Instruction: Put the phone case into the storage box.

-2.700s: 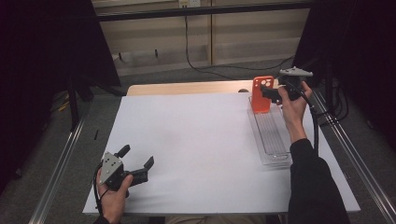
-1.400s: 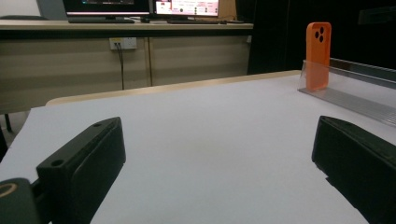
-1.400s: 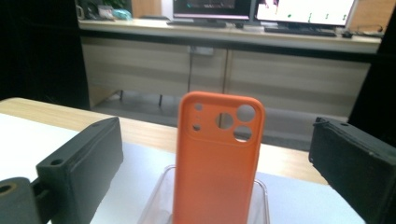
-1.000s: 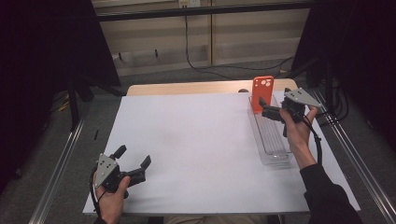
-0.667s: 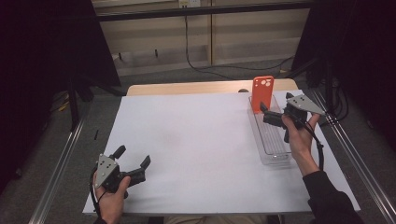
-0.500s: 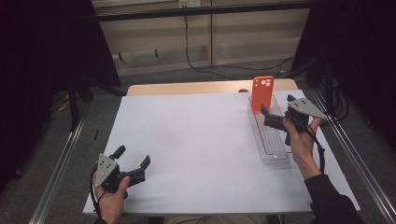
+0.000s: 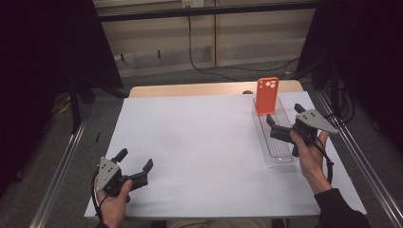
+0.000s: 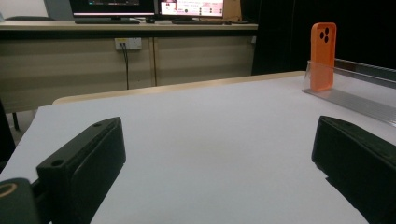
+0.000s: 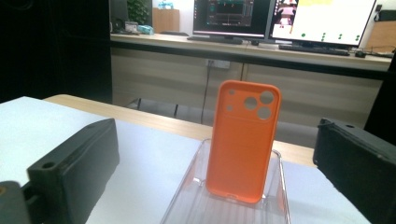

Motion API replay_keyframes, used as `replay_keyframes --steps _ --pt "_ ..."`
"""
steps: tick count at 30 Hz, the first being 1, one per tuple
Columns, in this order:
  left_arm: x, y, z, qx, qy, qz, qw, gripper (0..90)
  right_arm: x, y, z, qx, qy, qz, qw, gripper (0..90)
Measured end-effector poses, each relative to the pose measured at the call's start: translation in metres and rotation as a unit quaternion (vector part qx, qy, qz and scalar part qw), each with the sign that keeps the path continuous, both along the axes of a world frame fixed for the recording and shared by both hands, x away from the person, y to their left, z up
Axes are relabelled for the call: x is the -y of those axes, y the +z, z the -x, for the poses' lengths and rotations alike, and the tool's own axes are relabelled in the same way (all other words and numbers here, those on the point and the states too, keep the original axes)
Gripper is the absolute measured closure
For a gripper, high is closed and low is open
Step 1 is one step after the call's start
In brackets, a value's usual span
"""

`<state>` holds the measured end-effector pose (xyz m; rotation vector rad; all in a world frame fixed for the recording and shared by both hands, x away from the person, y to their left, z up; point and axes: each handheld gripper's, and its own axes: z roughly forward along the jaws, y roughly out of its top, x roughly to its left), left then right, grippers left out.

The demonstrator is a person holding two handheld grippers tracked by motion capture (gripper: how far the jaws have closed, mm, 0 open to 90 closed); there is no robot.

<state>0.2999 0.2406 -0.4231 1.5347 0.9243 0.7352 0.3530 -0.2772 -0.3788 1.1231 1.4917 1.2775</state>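
Note:
An orange phone case point(image 7: 266, 95) stands upright at the far end of a clear plastic tray point(image 7: 278, 156), leaning on its end wall. In the right gripper view the phone case point(image 9: 243, 140) stands straight ahead between the jaws, with the tray point(image 9: 187, 196) below. My right gripper point(image 7: 283, 119) hovers open over the tray's middle, apart from the case, nothing between its fingers. Near the table's front left, my left gripper point(image 7: 136, 159) rests open and empty. Far off to the right in the left gripper view stand the phone case point(image 8: 323, 56) and tray point(image 8: 355, 93).
A white sheet point(image 7: 199, 142) covers the wooden table point(image 7: 190, 89). Metal rails point(image 7: 366, 166) run along both sides of the table. Desks with monitors point(image 9: 243, 18) stand beyond, and a cable point(image 7: 195, 52) hangs at the back.
My right gripper let go of the phone case, left it standing in the tray, and drew back toward the person along the tray. The left gripper barely moved.

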Motion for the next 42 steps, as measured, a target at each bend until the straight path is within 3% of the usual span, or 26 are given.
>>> replay_keyframes --steps 13,29,37,42 --pt "-0.001 0.0 0.001 0.0 0.001 -0.003 1.0 2.7 0.003 -0.008 0.025 0.007 0.013 0.003 0.9999 0.0" --pt "-0.003 0.001 0.003 0.0 0.007 -0.001 1.0 2.7 0.002 -0.017 0.052 0.01 0.008 -0.001 0.9999 0.1" --pt "-0.003 0.0 0.004 -0.002 0.003 -0.004 1.0 2.7 0.004 -0.028 0.067 0.001 0.01 -0.006 0.9999 0.1" --pt "-0.003 0.0 0.003 -0.002 0.003 -0.003 1.0 2.7 0.006 -0.032 0.076 0.003 0.024 -0.007 0.9997 0.0"
